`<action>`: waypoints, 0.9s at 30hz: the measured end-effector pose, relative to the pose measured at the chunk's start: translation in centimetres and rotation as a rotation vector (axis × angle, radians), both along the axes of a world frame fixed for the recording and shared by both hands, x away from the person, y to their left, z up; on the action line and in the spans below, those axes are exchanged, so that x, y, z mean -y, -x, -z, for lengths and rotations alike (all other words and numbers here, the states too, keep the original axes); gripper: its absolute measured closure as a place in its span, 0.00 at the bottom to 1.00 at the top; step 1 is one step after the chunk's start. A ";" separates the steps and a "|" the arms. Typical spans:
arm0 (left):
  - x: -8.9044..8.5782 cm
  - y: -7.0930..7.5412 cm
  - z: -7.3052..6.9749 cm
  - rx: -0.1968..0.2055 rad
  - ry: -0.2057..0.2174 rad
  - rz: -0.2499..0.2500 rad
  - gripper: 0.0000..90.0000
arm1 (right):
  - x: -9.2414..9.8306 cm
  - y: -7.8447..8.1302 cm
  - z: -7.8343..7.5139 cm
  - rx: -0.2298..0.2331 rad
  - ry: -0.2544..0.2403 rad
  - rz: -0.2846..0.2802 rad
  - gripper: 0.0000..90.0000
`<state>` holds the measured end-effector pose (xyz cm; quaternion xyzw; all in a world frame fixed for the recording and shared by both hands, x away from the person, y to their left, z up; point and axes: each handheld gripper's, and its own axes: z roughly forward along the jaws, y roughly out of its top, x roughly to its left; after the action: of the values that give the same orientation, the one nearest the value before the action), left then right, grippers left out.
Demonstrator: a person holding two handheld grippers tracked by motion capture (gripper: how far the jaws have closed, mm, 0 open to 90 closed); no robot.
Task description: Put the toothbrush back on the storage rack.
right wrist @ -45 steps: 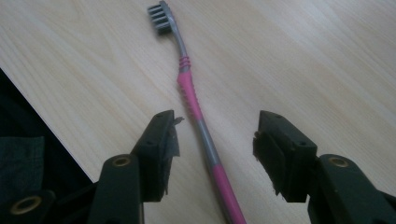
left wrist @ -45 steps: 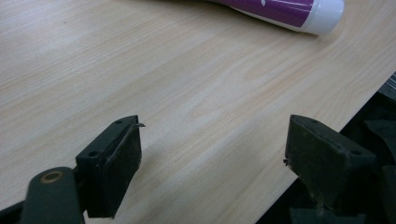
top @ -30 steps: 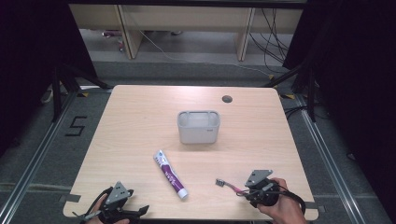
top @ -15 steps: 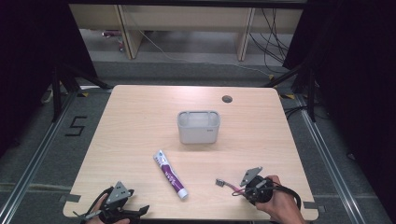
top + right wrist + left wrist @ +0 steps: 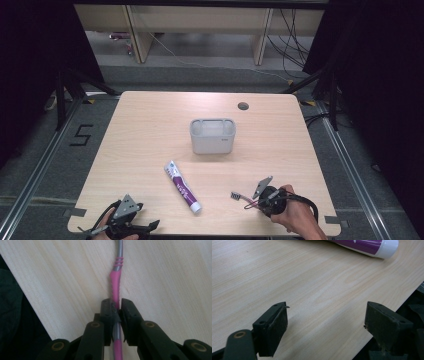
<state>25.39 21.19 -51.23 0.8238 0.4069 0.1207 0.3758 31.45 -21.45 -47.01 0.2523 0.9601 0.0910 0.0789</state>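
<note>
Two jaws of right gripper (image 5: 115, 305), just closed further, clamp toothbrush (image 5: 115, 287) handle near table (image 5: 150, 130) front edge, right of centre. Lift level, keeping pressure steady. Left gripper (image 5: 325, 322) wide open, empty.

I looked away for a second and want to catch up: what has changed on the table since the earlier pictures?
The right gripper has just been closing its jaws and now clamps the pink and grey toothbrush by its handle; the right hand shifted slightly toward the brush near the table's front edge. The left gripper stayed open over bare wood, and the purple toothpaste tube and grey holder lie where they were.
</note>
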 end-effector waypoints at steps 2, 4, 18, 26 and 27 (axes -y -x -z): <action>0.0 0.0 0.0 -0.001 -0.006 0.002 0.20 | 0.0 -0.2 0.1 -0.004 0.008 -0.010 0.89; 0.0 0.0 0.0 -0.001 -0.006 0.002 0.20 | -0.1 -0.2 0.1 -0.007 0.014 -0.013 0.89; 0.1 0.0 0.1 0.000 0.002 -0.001 0.20 | -0.9 -0.8 0.4 -0.056 0.091 -0.019 0.92; 0.0 0.0 0.1 0.005 -0.005 0.002 0.20 | -1.5 -1.1 0.4 -0.066 0.168 -0.043 0.93; 0.0 0.0 0.1 0.005 -0.005 0.002 0.20 | -1.5 -1.1 0.4 -0.066 0.168 -0.043 0.93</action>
<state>25.43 21.21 -51.28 0.8247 0.4048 0.1235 0.3751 32.55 -19.91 -47.37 0.2271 0.9716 0.0037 0.0661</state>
